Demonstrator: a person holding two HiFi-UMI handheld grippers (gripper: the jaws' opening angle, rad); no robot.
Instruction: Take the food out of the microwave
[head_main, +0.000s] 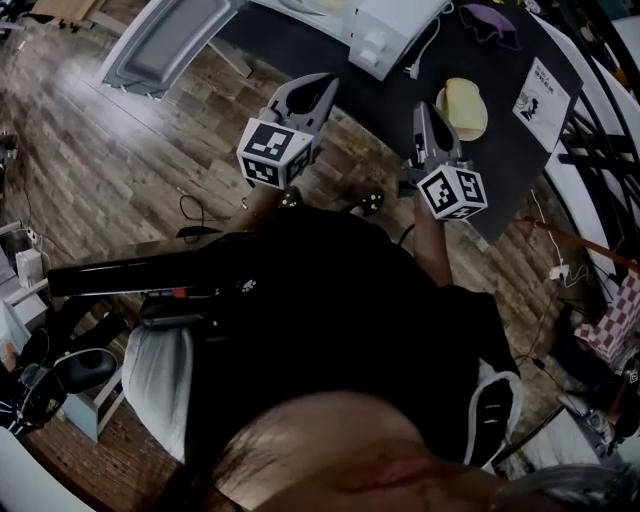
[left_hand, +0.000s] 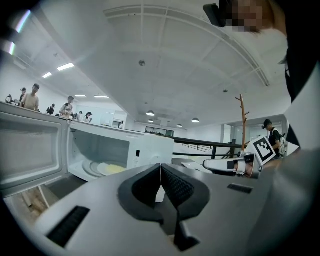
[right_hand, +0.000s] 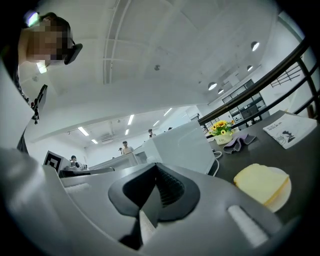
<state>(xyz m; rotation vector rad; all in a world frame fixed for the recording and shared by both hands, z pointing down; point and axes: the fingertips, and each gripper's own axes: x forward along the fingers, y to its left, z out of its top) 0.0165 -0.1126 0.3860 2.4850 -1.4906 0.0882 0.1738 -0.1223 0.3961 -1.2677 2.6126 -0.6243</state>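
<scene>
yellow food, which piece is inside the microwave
The pale flat piece on the turntable inside the open microwave; the thicker piece lies on a plate on the dark table beside it.

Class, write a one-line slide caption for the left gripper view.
Shut left gripper faces the open microwave, with pale yellow food inside.

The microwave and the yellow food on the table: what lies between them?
Head view: only a white cable lies between the microwave and the yellow food; otherwise that stretch of dark table is bare.
</scene>
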